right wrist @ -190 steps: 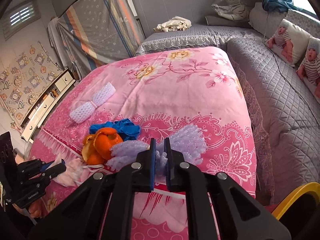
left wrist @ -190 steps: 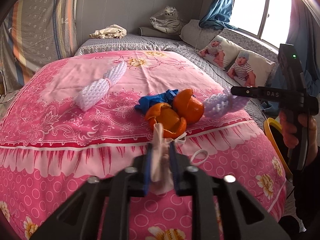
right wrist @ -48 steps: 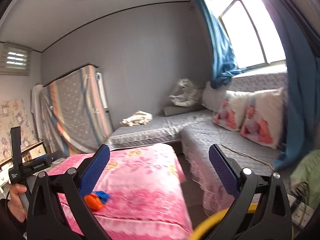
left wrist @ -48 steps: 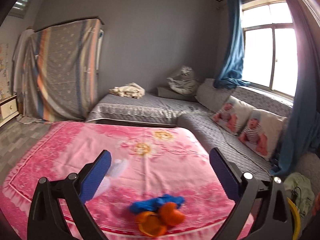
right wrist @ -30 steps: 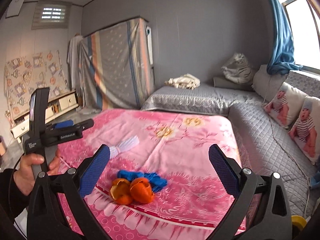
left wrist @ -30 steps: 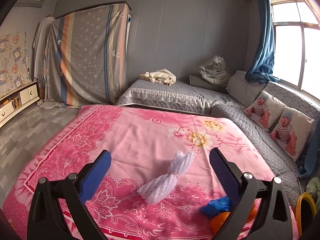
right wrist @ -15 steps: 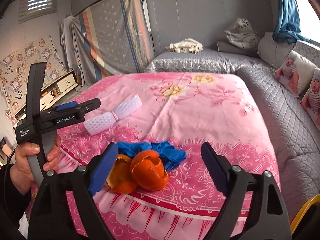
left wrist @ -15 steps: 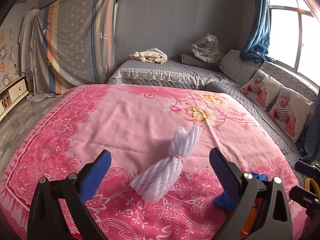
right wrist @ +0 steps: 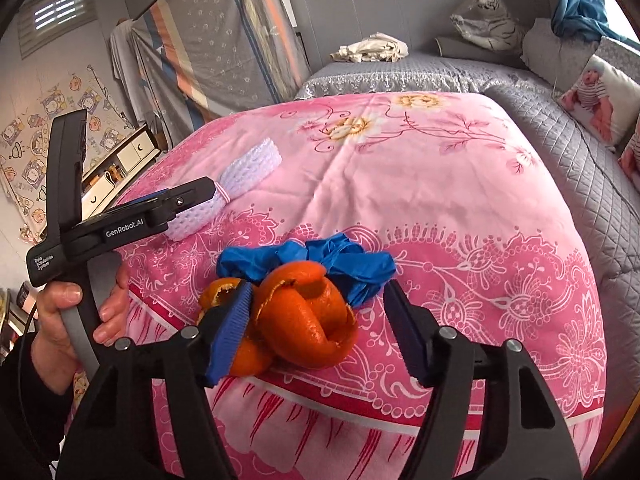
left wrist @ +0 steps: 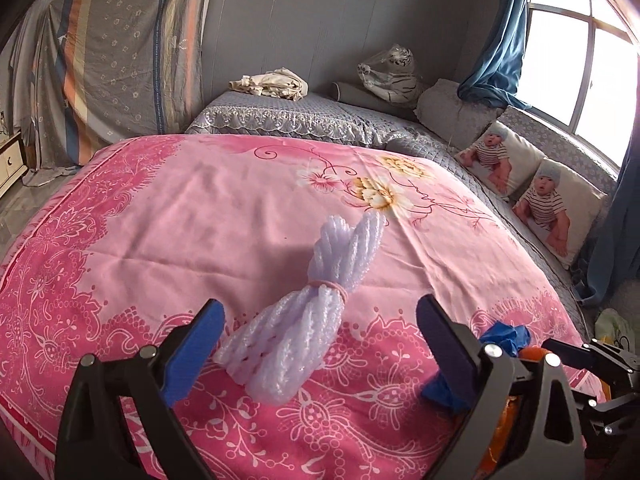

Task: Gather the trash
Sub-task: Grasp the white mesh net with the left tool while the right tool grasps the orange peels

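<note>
Both jaws are closing but nothing is gripped: left gripper [left wrist: 318, 354] around one foam net [left wrist: 308, 312] pointing away rightward, right gripper [right wrist: 318, 326] around two orange peels [right wrist: 298, 320].

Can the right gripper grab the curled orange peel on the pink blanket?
Probably yes. The right gripper has its closing jaws on either side of the curled orange peel, not yet pressing it. Nothing blocks it; the crumpled blue glove lies just behind.
</note>
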A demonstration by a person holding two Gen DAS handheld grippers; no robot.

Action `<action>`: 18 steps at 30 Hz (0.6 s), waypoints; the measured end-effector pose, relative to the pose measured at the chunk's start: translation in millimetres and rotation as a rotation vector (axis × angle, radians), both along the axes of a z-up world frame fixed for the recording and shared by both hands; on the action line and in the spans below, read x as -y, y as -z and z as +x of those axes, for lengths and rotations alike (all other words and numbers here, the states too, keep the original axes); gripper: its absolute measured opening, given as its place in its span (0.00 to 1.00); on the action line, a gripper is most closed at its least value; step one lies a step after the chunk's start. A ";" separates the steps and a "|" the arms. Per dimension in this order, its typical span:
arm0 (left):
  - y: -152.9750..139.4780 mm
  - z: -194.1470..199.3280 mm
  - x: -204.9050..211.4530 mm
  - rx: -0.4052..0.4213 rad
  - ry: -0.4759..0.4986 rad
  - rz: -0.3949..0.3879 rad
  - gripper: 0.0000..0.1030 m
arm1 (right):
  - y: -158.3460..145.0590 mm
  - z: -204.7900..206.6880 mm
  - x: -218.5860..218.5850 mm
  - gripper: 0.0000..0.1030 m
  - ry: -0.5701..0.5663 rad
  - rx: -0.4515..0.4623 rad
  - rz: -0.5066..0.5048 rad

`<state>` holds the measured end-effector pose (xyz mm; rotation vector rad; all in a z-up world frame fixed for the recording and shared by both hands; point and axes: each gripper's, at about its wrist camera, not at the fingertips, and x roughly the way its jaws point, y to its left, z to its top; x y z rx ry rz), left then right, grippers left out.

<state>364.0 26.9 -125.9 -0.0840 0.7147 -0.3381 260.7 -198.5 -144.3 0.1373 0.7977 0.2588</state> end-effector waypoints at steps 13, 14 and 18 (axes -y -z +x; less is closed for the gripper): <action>18.3 17.8 14.8 -0.085 0.063 0.039 0.31 | 6.0 8.2 3.2 0.38 -0.022 -0.043 0.041; 16.9 16.2 14.0 -0.079 0.064 0.035 0.28 | 5.2 7.7 3.1 0.36 -0.025 -0.042 0.039; 11.3 10.3 14.4 -0.046 0.069 0.035 0.24 | 2.1 5.6 3.6 0.29 -0.024 -0.029 0.041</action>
